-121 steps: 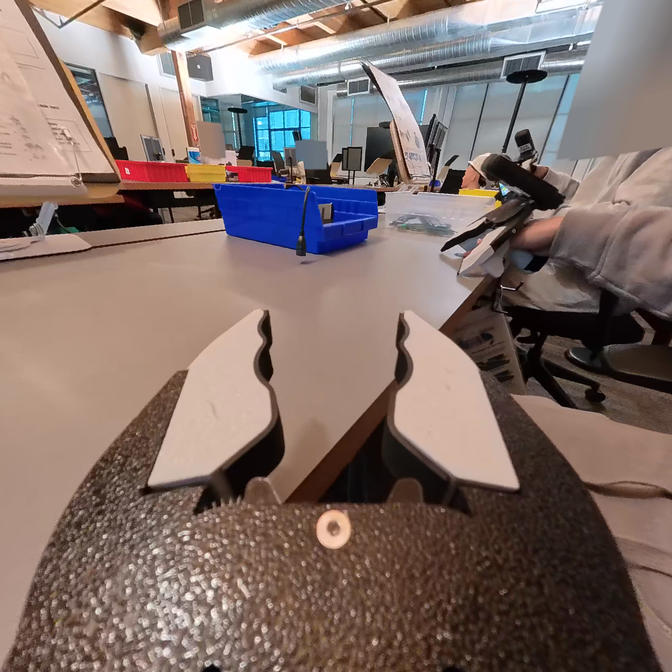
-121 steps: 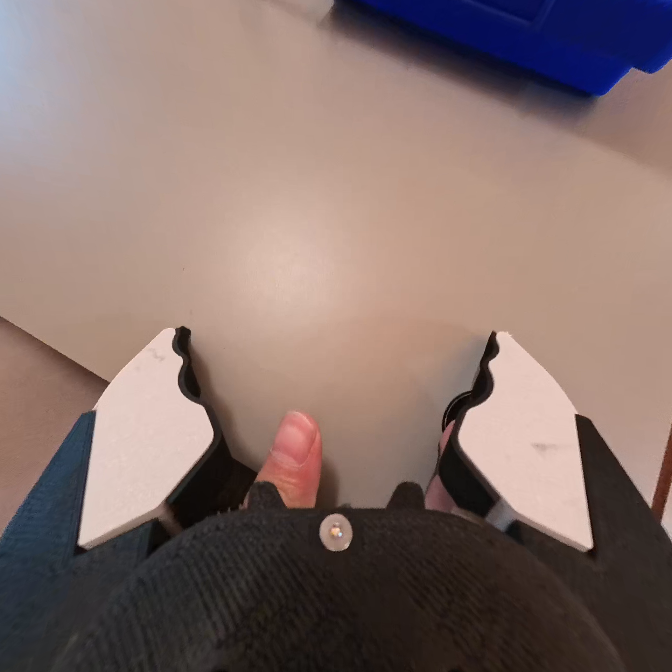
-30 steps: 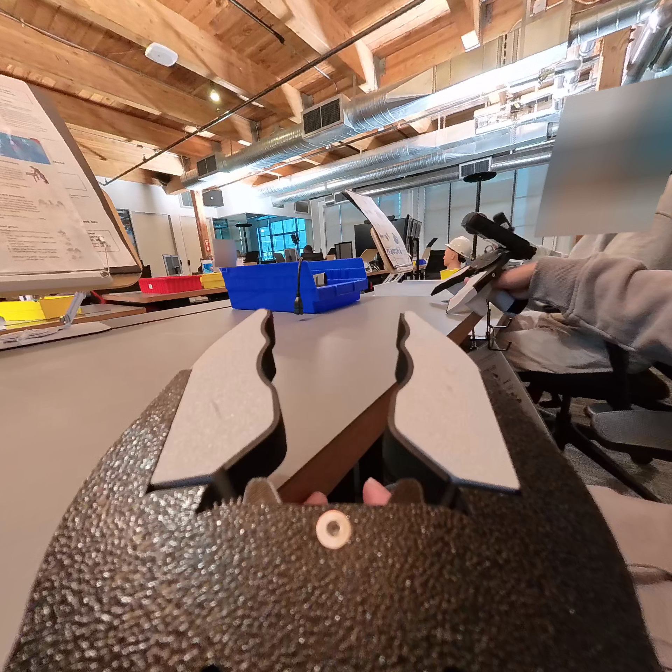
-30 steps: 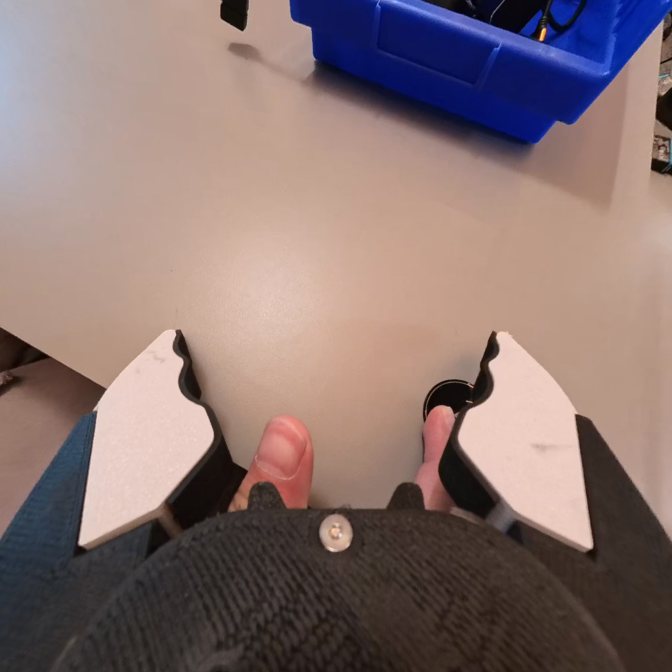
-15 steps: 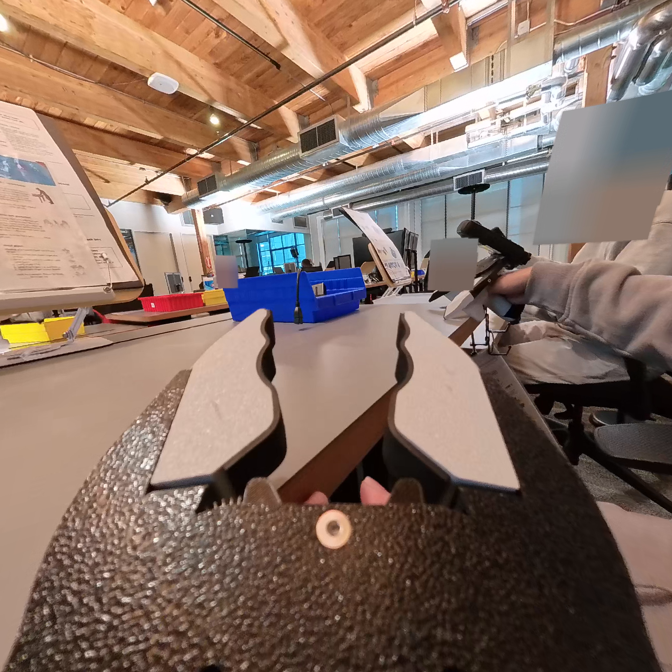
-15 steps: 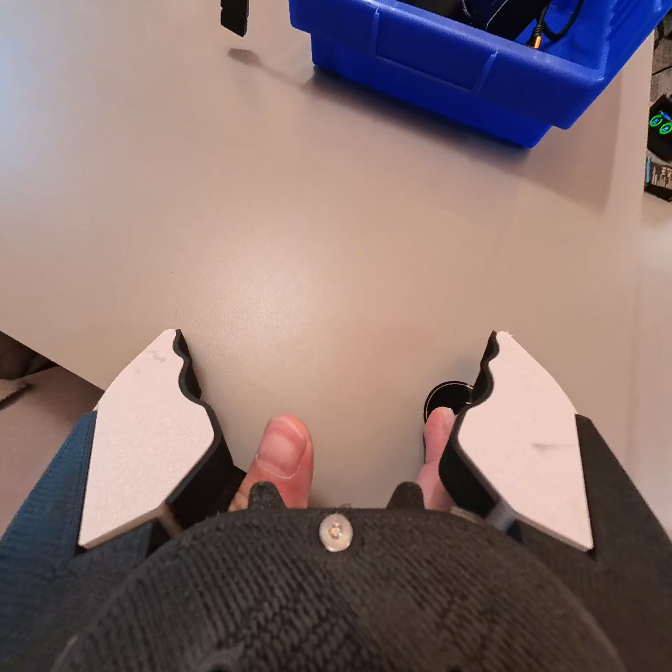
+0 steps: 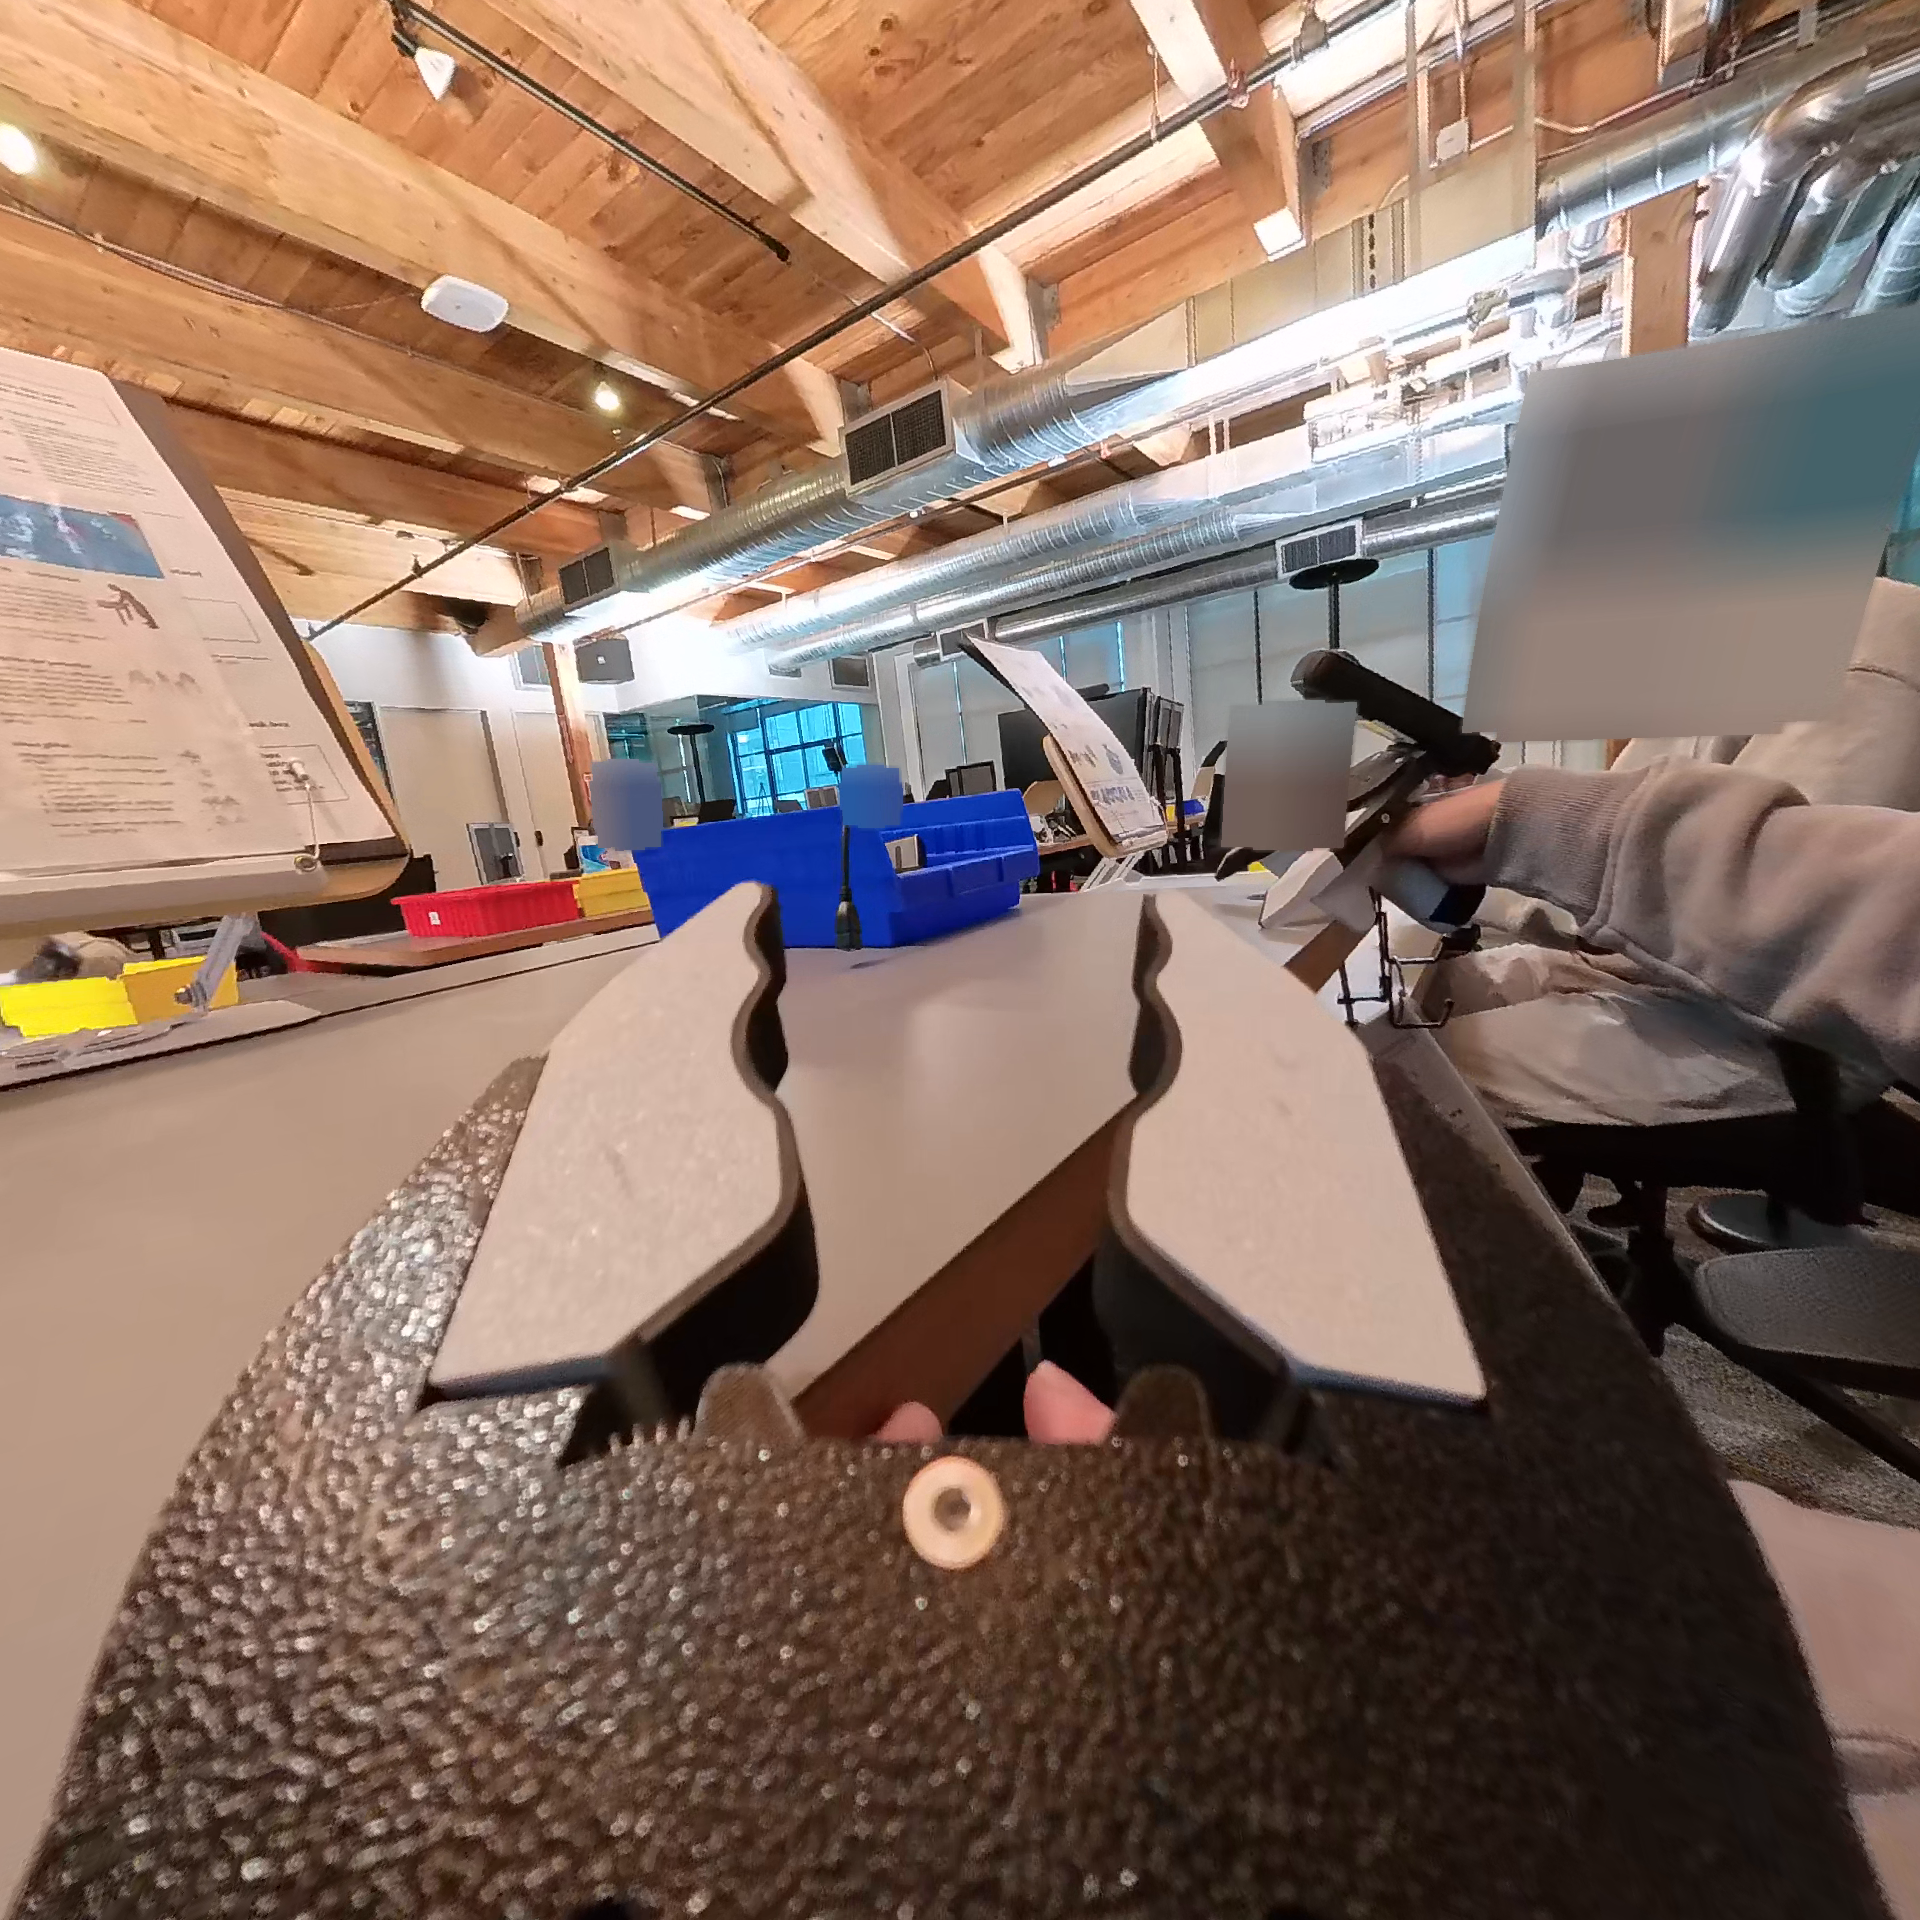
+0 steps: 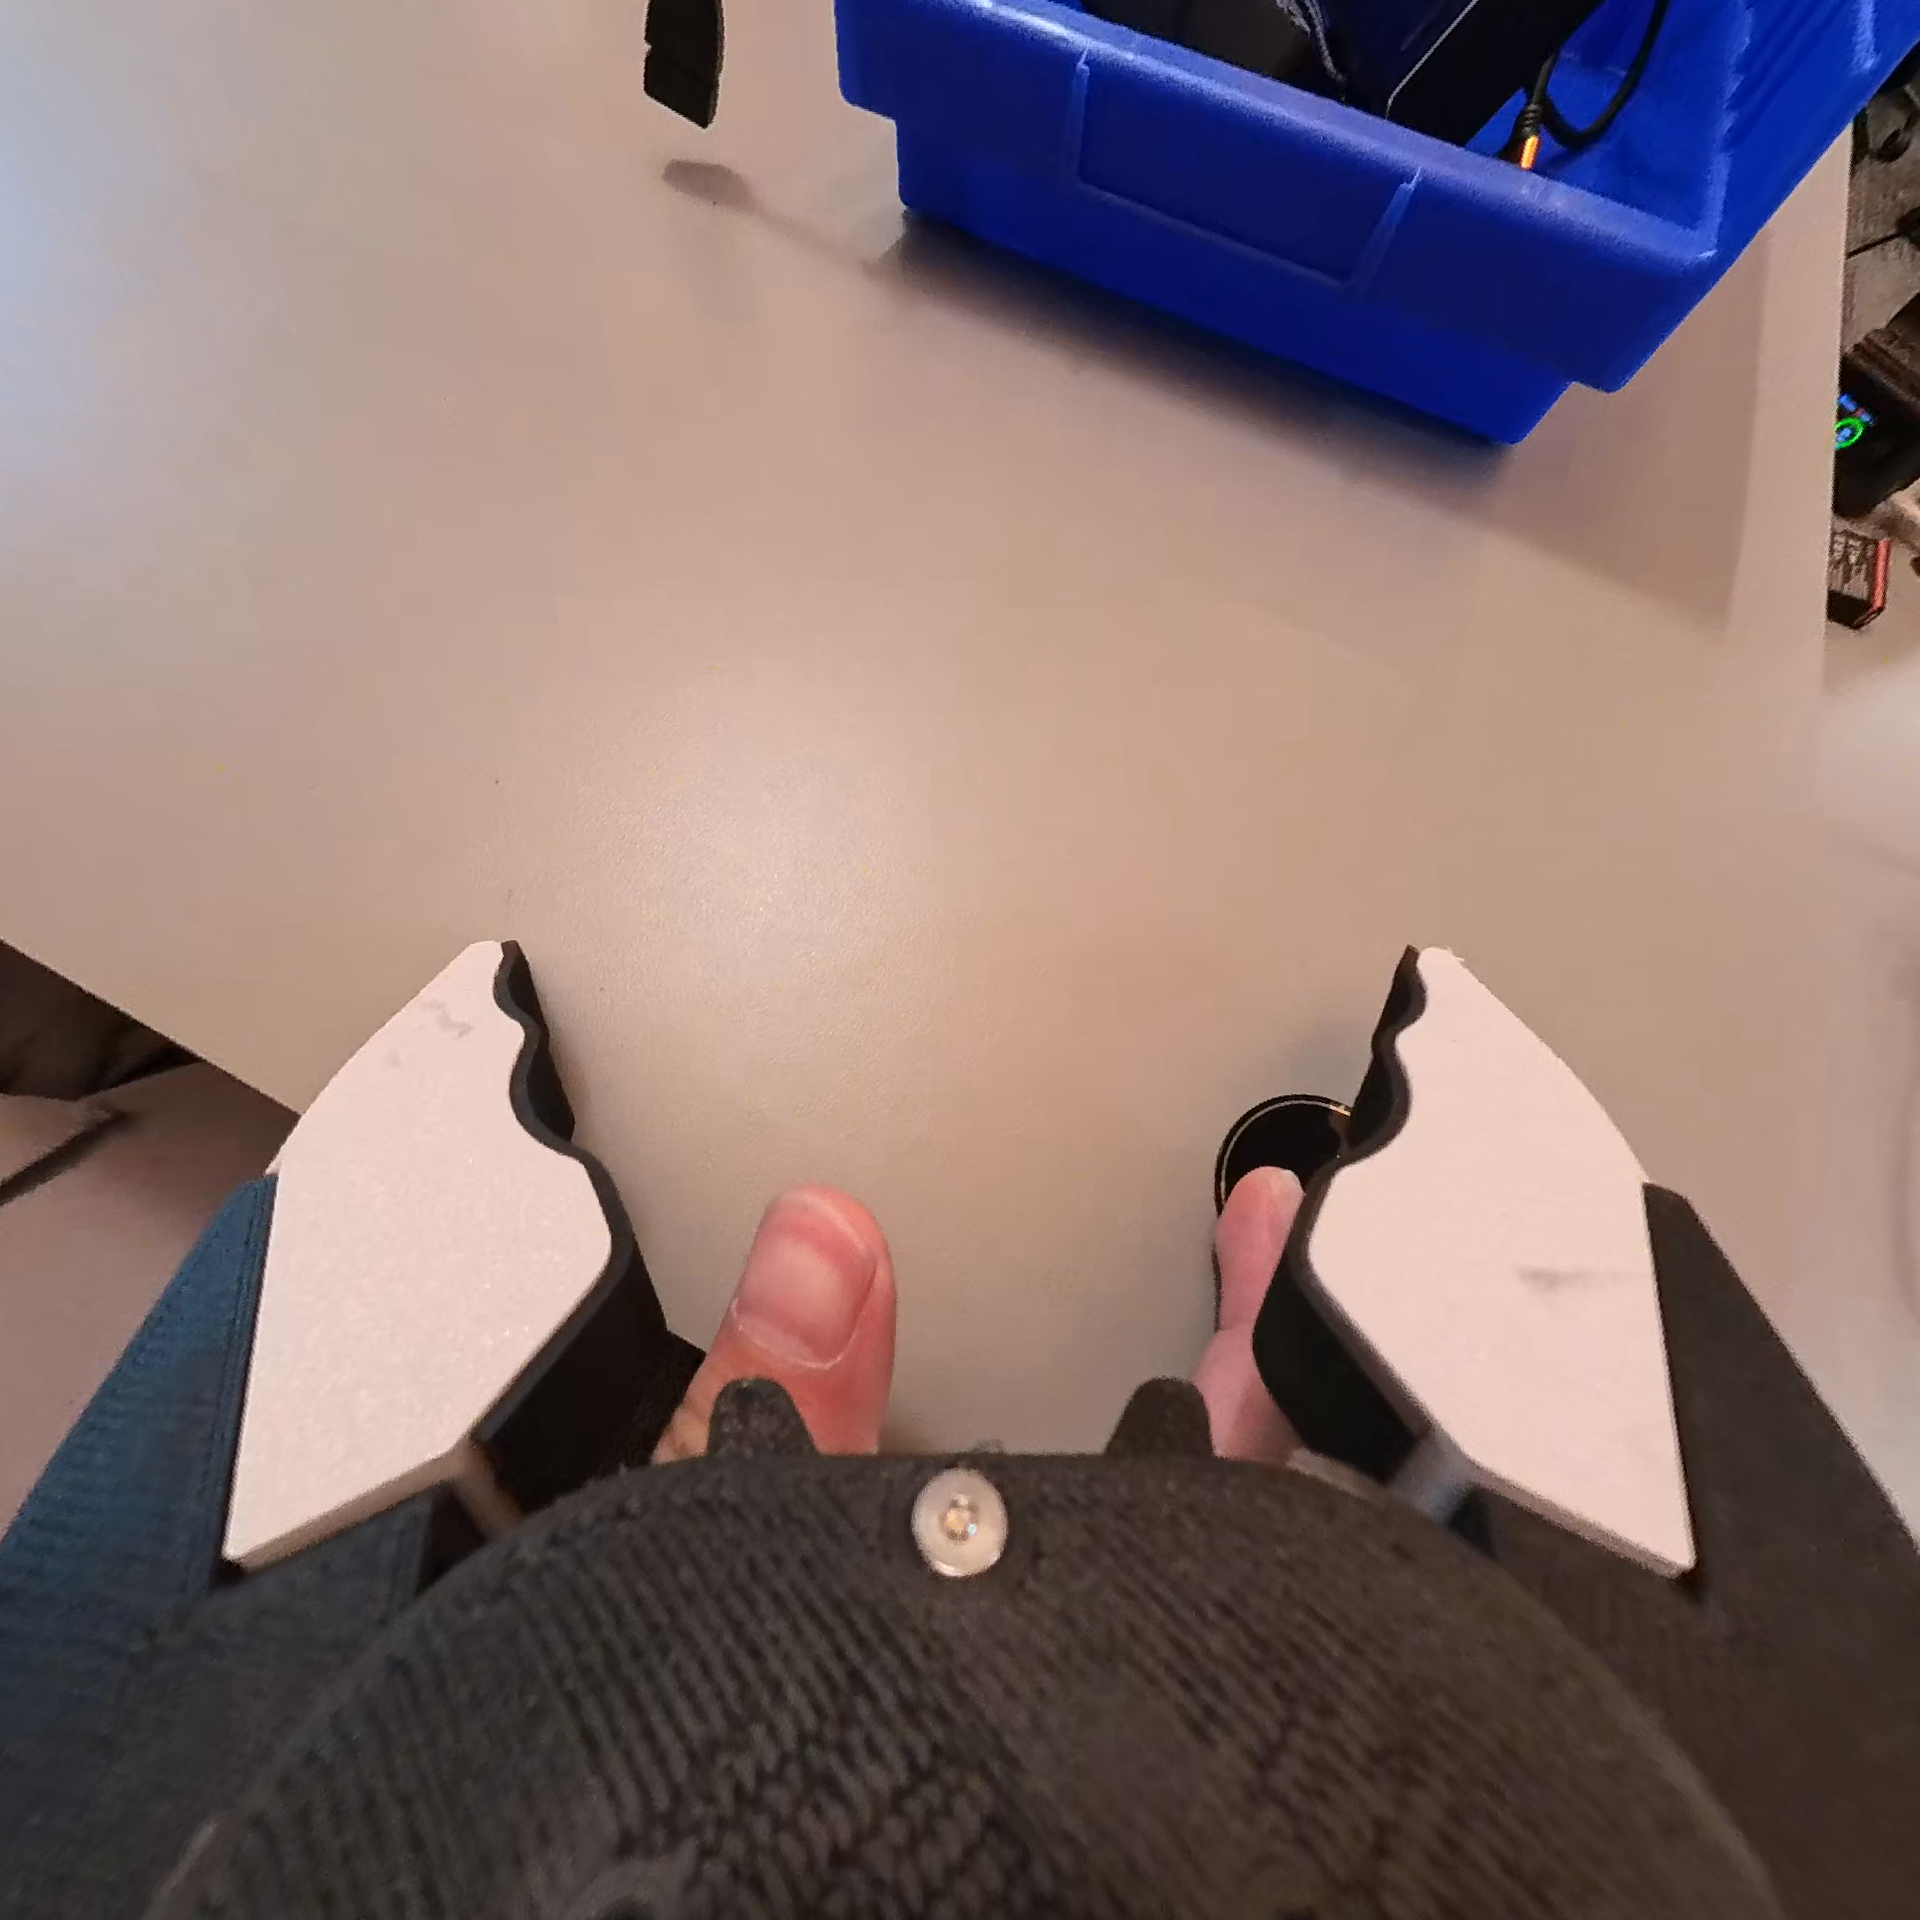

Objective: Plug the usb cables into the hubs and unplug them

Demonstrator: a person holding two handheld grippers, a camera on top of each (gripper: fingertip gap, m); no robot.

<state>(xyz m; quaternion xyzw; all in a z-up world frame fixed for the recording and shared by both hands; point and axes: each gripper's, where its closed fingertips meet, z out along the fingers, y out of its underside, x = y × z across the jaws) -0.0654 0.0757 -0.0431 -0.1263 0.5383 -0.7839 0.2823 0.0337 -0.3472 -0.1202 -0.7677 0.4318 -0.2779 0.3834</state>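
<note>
Right wrist view: right gripper [image 8: 956, 977] spread wide and empty above the grey table [image 8: 831, 623], blue bin [image 8: 1299, 229] with cables well ahead, a black plug [image 8: 681, 57] dangling left of it. Left wrist view: left gripper [image 7: 956, 925] low over the table edge, jaws apart, holding nothing; bin [image 7: 831, 868] far ahead.

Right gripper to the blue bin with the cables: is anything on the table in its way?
Nothing visible. Bare table lies between the open right gripper and the blue bin; a black connector hangs off to the left.
</note>
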